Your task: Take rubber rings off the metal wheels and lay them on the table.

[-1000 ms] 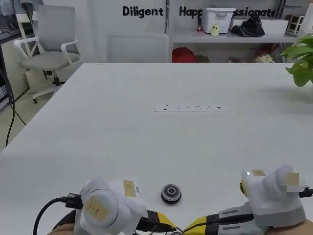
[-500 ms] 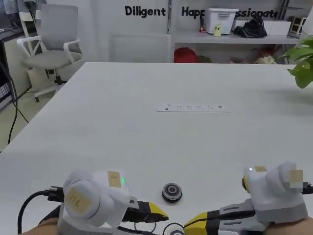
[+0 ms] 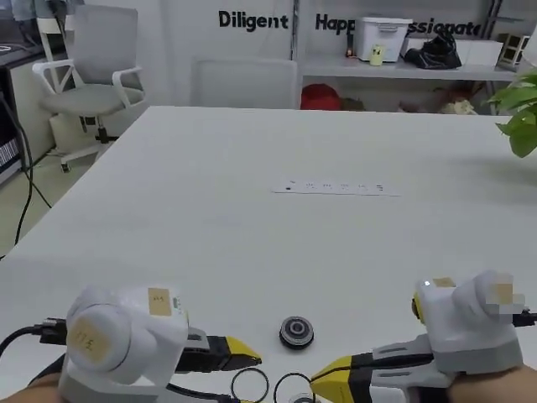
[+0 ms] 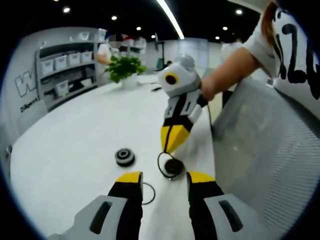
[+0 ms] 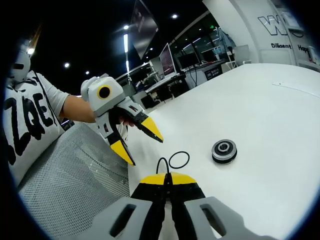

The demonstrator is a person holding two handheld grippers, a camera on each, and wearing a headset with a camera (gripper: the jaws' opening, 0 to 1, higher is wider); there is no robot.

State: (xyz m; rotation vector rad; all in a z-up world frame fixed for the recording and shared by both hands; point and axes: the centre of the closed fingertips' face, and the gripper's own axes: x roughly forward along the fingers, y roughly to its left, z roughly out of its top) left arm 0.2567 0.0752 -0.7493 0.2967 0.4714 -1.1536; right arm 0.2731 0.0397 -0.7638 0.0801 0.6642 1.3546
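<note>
Right gripper view: right gripper (image 5: 167,176) closed on a rubber ring (image 5: 161,166), left gripper (image 5: 146,150) spread wide, gripping nothing. Second ring (image 5: 178,160) flat on the table (image 5: 260,100) just beyond. Farther out, metal wheel (image 5: 223,150) apparently with rubber on: roughly midway, one wheel left to strip.

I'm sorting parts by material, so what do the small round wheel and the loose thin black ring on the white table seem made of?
Small round wheel: probably metal, its grey hub glints; the dark matte band around it looks like rubber. Thin black ring: likely rubber, matte and slender, lying flat; plastic can't be excluded.
</note>
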